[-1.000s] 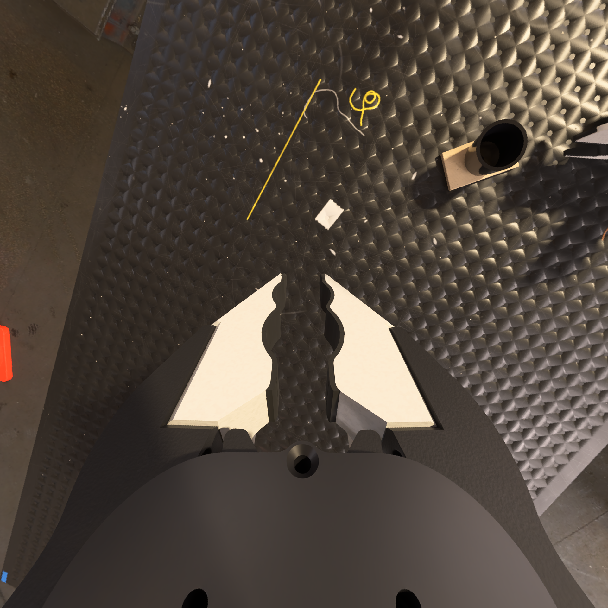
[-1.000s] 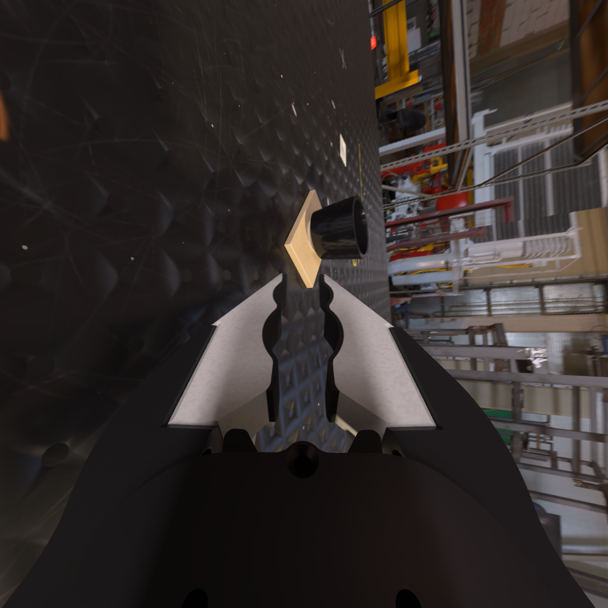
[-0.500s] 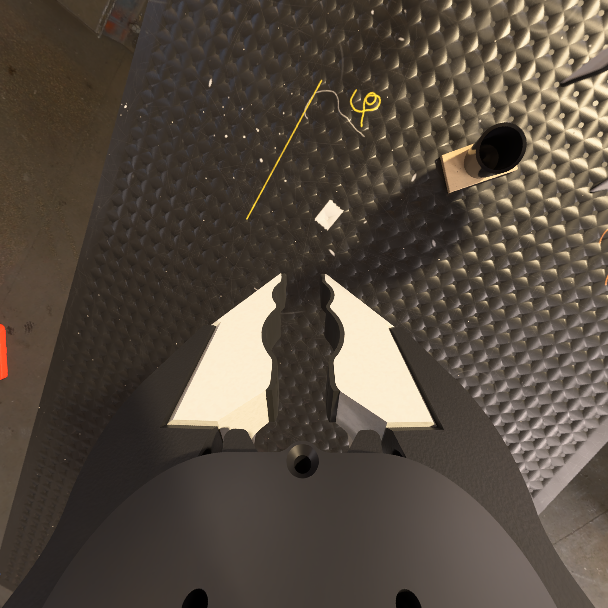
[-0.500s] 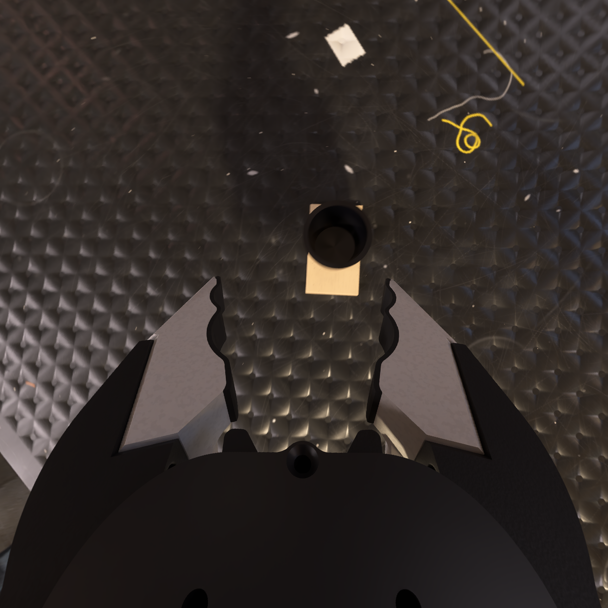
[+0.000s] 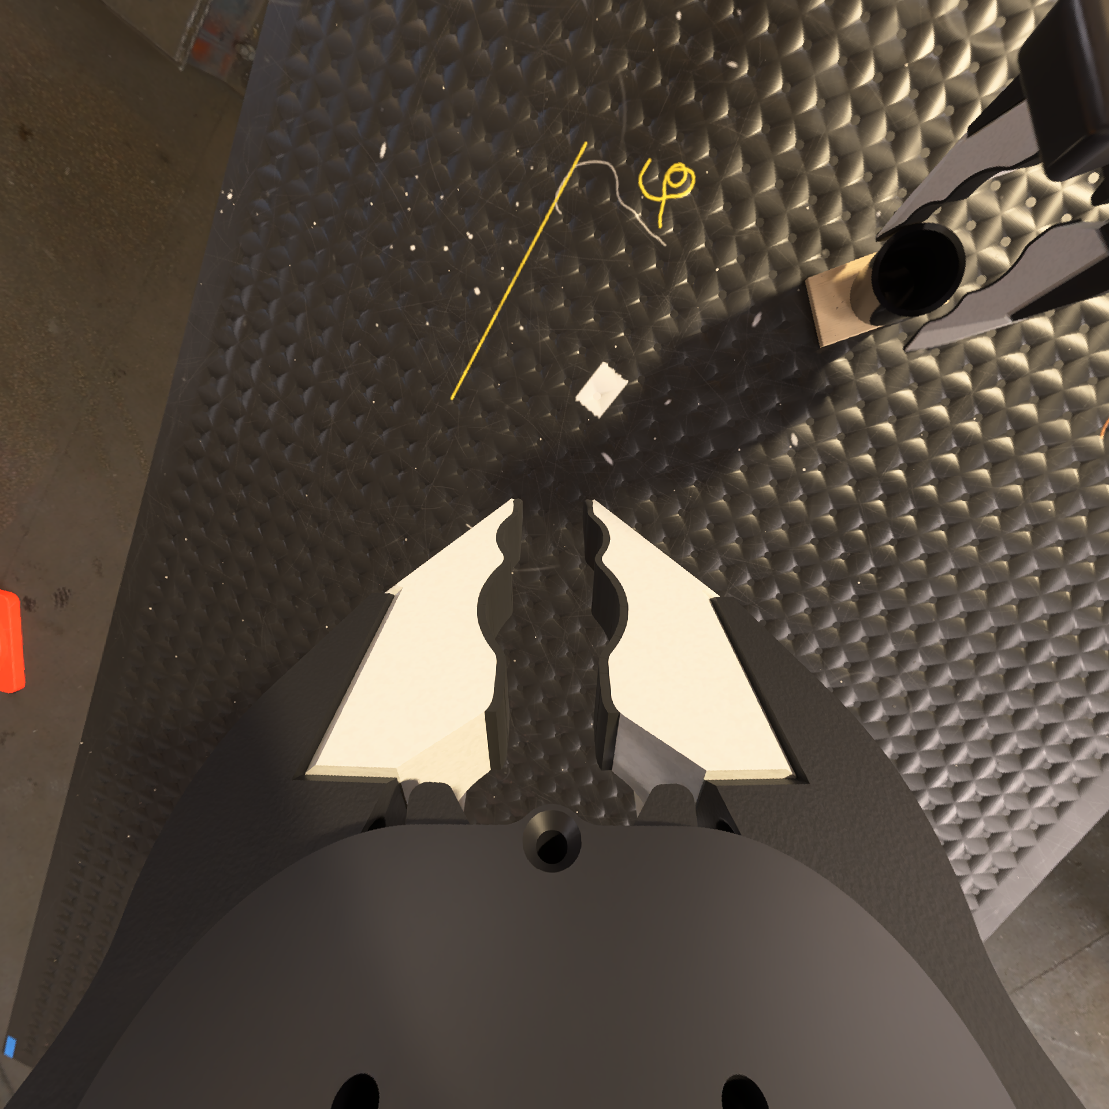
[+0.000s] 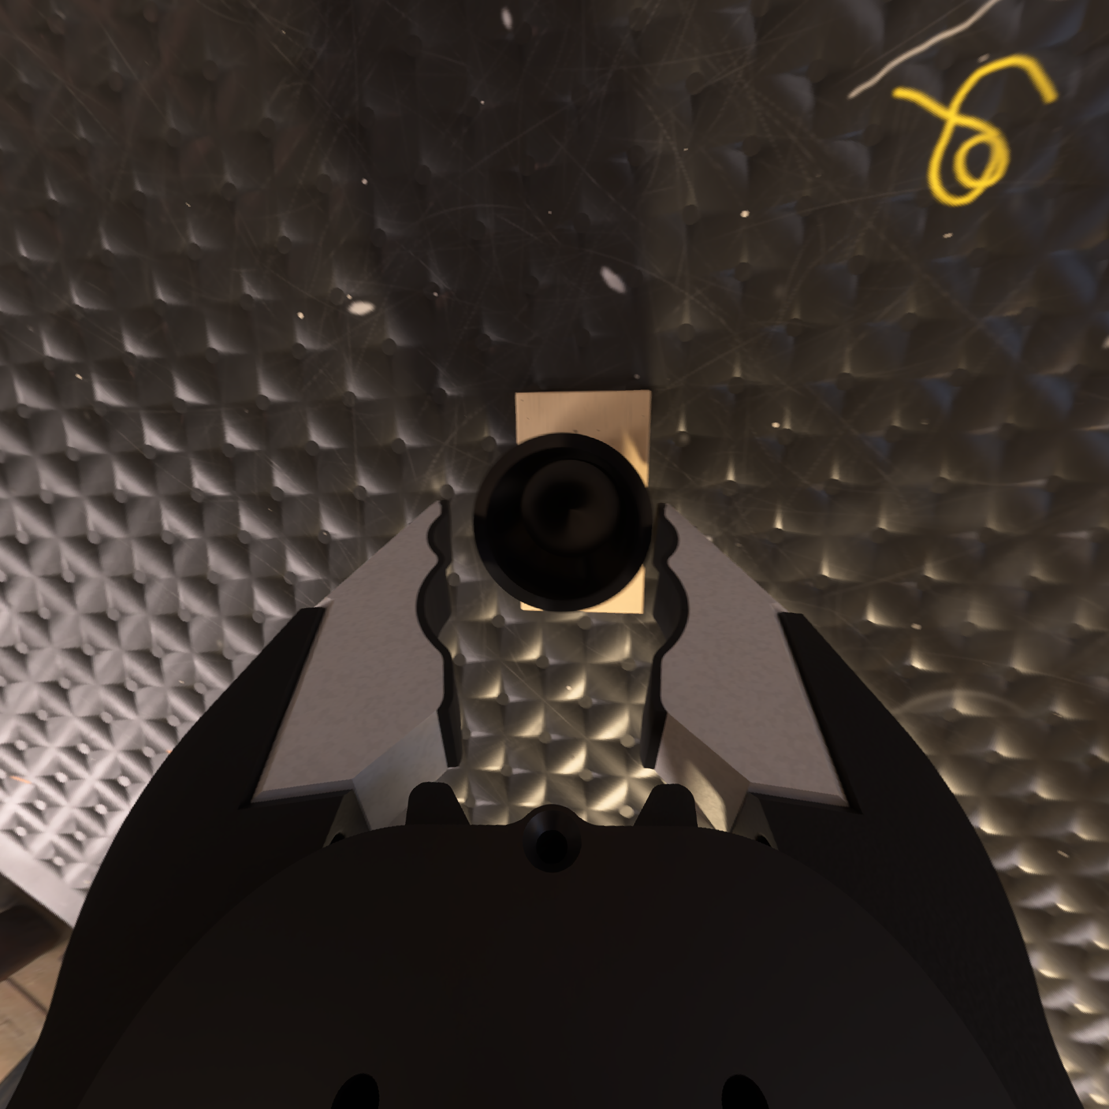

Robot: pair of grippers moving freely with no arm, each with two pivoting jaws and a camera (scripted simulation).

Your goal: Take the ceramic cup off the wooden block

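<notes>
A black ceramic cup (image 6: 561, 522) stands upright on a small flat wooden block (image 6: 582, 414) on the dark studded mat. My right gripper (image 6: 551, 510) looks straight down on it, open, one fingertip on each side of the cup's rim with only thin gaps. I cannot tell whether they touch. In the left wrist view the cup (image 5: 915, 273) and block (image 5: 837, 306) sit at the far right, with the right gripper (image 5: 900, 288) straddling the cup. My left gripper (image 5: 552, 504) hovers over bare mat, far from the cup, its jaws shut to a narrow slit and empty.
A straight yellow wire (image 5: 519, 270), a yellow wire loop (image 5: 666, 183) and a white paper scrap (image 5: 601, 389) lie on the mat between the grippers. The loop (image 6: 966, 138) also shows in the right wrist view. The mat's edge (image 5: 1020, 888) runs at lower right. An orange object (image 5: 9, 639) lies on the floor at left.
My right gripper swung from a sideways view to looking down, opened wide, then came down over the cup and narrowed its jaws around it. The left gripper has hardly moved.
</notes>
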